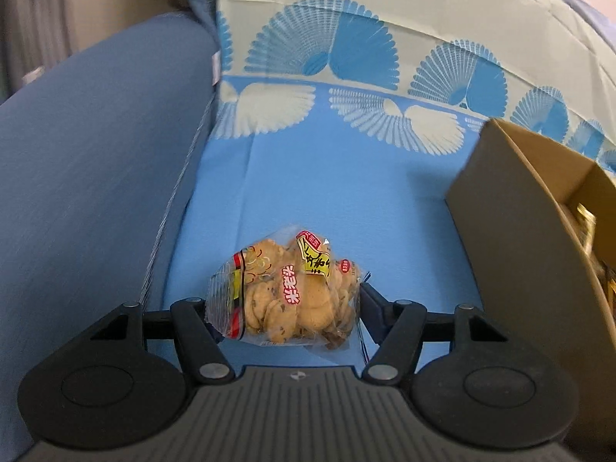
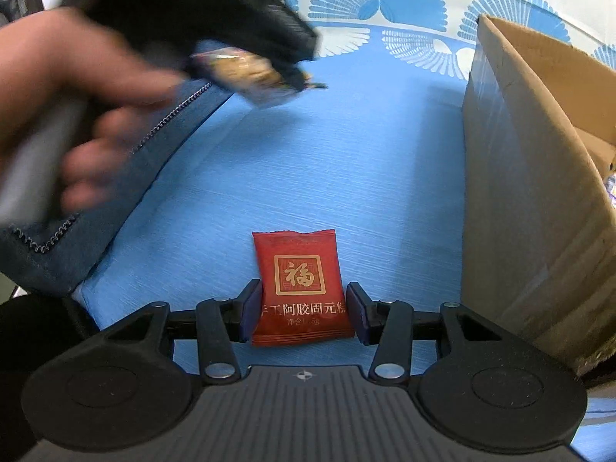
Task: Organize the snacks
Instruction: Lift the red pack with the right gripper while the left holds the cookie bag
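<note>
Over the blue bedsheet [image 1: 308, 177] my left gripper [image 1: 287, 300] clamps the cookie bag [image 1: 285, 292] for boxing, while my right gripper [image 2: 304, 308] brackets the red snack packet [image 2: 300, 288], clamp unclear, beside the cardboard box [image 2: 519, 192].

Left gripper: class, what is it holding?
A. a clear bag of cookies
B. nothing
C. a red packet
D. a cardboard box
A: the left gripper is closed on a clear bag of cookies, its fingers pressing the bag's two sides above the blue cloth.
</note>
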A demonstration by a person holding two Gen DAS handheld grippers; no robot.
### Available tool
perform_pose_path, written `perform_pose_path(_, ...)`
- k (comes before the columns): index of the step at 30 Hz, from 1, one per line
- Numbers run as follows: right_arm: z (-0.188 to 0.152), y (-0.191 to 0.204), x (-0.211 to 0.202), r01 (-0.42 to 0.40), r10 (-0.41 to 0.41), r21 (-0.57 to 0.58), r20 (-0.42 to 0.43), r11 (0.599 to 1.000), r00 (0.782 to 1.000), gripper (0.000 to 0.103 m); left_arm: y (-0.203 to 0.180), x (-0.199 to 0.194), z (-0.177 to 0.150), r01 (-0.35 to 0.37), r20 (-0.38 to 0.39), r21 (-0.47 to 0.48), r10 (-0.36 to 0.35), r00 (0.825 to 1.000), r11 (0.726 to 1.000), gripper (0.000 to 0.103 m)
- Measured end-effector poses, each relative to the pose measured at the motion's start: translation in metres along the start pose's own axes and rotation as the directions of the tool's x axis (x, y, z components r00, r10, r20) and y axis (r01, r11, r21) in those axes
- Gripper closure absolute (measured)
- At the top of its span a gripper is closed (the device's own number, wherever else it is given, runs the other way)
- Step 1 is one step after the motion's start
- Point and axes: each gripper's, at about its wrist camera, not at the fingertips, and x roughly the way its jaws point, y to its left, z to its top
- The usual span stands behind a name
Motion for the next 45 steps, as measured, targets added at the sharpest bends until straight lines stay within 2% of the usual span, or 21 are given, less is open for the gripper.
perform_pose_path(5,-0.009,0.010,-0.006,0.031,-0.031,-0.039,0.004,0.999,1.000,0.054,0.017,-0.030,-0.043,0.022,-0.038,-0.054,-0.024,0.999,0.998,0.032)
perform_pose_path(10,-0.020,0.016,-0.018,0.060,-0.059,-0.061,0.010,0.996,0.998,0.054,0.031,-0.034,-0.079,0.079,-0.102,-0.075,-0.086,0.991,0.994,0.032)
perform_pose_path(12,-0.023,0.013,-0.024,0.056,-0.055,-0.054,0.008,0.997,0.998,0.051,0.036,-0.039,-0.078,0.097,-0.073,-0.104,-0.105,0.992,0.990,0.032)
perform_pose_path(19,-0.030,0.013,-0.028,0.048,-0.047,-0.051,0.014,0.998,0.999,0.049,0.034,-0.025,-0.080,0.131,-0.186,-0.095,-0.147,0.972,0.987,0.031)
perform_pose_path(21,-0.031,0.012,-0.028,0.051,-0.050,-0.050,0.017,0.997,0.999,0.047,0.034,-0.022,-0.080,0.149,-0.207,-0.097,-0.166,0.964,0.984,0.026)
perform_pose_path(34,-0.028,0.015,-0.026,0.078,-0.077,-0.021,0.051,0.997,0.996,0.045,0.043,-0.025,-0.087,0.197,-0.212,-0.122,-0.219,0.952,0.973,0.021)
perform_pose_path(37,-0.030,0.018,-0.024,0.092,-0.090,-0.035,0.044,0.995,0.995,0.046,0.040,-0.025,-0.086,0.195,-0.216,-0.102,-0.213,0.953,0.975,0.021)
perform_pose_path(39,-0.031,0.019,-0.023,0.093,-0.091,-0.042,0.042,0.995,0.995,0.053,0.039,-0.026,-0.086,0.190,-0.208,-0.093,-0.205,0.956,0.977,0.021)
perform_pose_path(40,-0.031,0.020,-0.023,0.098,-0.096,-0.047,0.044,0.994,0.994,0.054,0.038,-0.026,-0.086,0.187,-0.205,-0.092,-0.203,0.958,0.978,0.021)
perform_pose_path(45,-0.030,0.023,-0.028,0.114,-0.111,-0.051,0.056,0.992,0.992,0.057,0.038,-0.027,-0.087,0.204,-0.200,-0.087,-0.218,0.955,0.975,0.030)
